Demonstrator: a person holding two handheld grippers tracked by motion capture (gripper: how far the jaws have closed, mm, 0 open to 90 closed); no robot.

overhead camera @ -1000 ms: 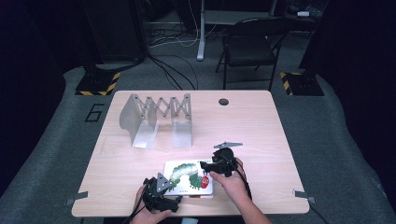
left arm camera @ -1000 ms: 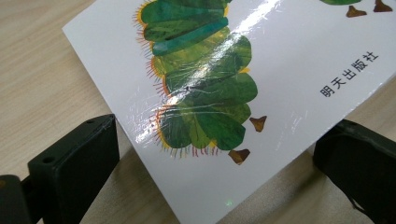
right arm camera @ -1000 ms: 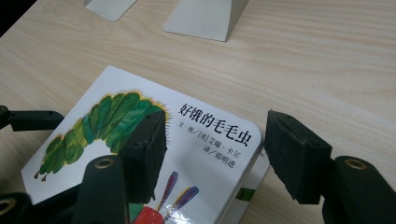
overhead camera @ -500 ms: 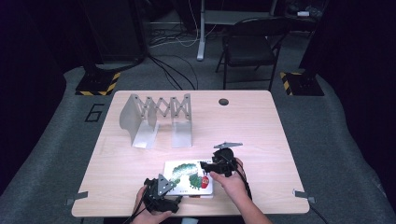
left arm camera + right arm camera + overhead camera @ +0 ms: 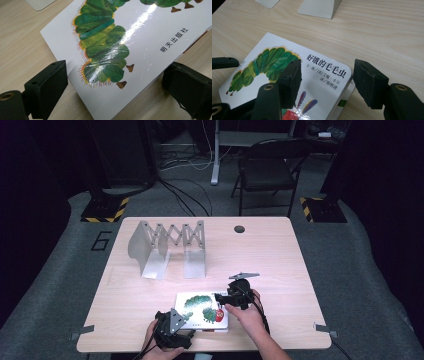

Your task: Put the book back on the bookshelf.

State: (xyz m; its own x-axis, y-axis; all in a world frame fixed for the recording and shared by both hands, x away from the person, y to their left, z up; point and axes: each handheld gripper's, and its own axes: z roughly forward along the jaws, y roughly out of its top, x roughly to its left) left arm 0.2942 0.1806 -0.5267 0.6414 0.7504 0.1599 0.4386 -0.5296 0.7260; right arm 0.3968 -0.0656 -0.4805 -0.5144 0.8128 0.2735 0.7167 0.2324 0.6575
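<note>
- Book (image 5: 201, 310) lies flat near the front edge of the table (image 5: 280, 250), well apart from the metal rack (image 5: 167, 247). Nothing's shifted over the last second; both hands are parked at it.
- Left gripper (image 5: 113, 86) view: jaws have just been closing a bit around the book's corner, pads not pressing yet, so I'd say the pick-up is only starting. Spine-side print reads 明天出版社.
- Right gripper (image 5: 327, 80) view: jaws straddle the cover's rounded corner, open, no squeeze. Title reads 好饿的毛毛虫.

Both grippers (image 5: 172, 332) (image 5: 235, 296) are black, with blocky jaws and grey three-cornered top plates.
</note>
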